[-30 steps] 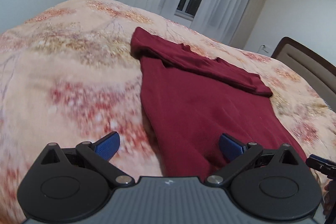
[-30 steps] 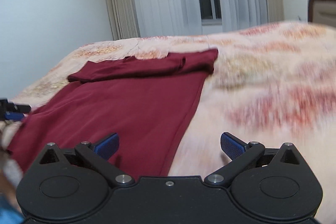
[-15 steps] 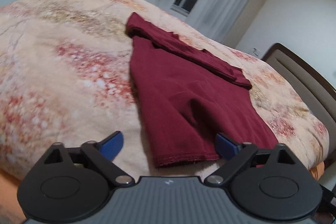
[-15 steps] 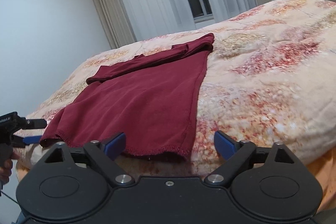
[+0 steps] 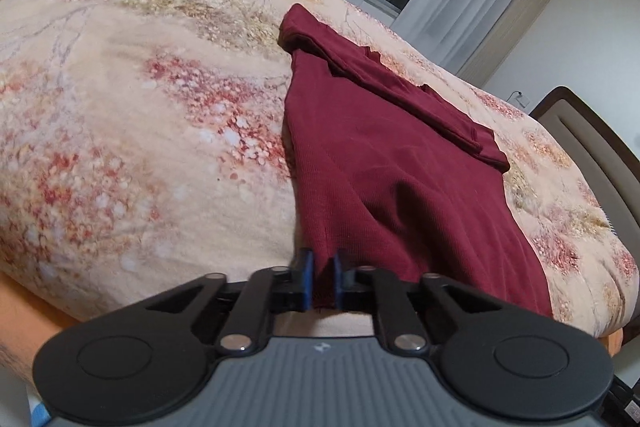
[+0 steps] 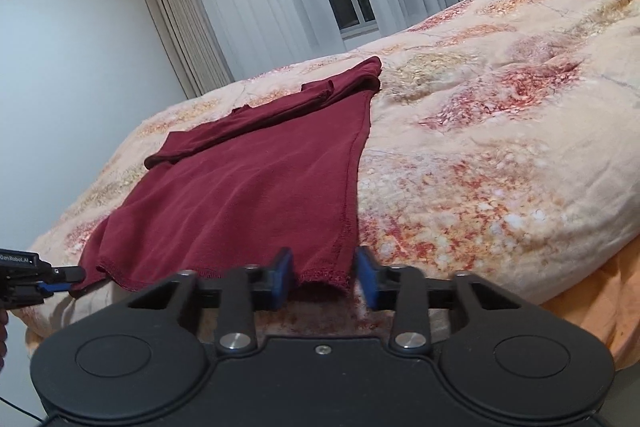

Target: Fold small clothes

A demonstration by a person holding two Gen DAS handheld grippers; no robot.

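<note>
- We are closing the left tongs [image 5: 322, 281] on the near hem corner of the maroon shirt [image 5: 400, 187]; half a second ago these tongs were standing wide open short of the hem, so the pinch is new.
- We are bringing the right tongs [image 6: 322, 277] around the other hem corner: their pads were far apart before, and now they are standing partly open, one on each side of the cloth, not yet pressing it.
- The shirt is lying flat on the floral bedspread [image 5: 140, 147] near the bed's edge, its sleeves already folded across the far end.
- We are judging that, once the right side is clamping too, the hem can be lifted toward the collar for the next fold.
- The hem between the left pads is hidden by the tongs' body, so we cannot tell how much cloth is caught.
- The left tongs' tip [image 6: 68, 273] is showing at the right view's edge, mostly cut off.
</note>
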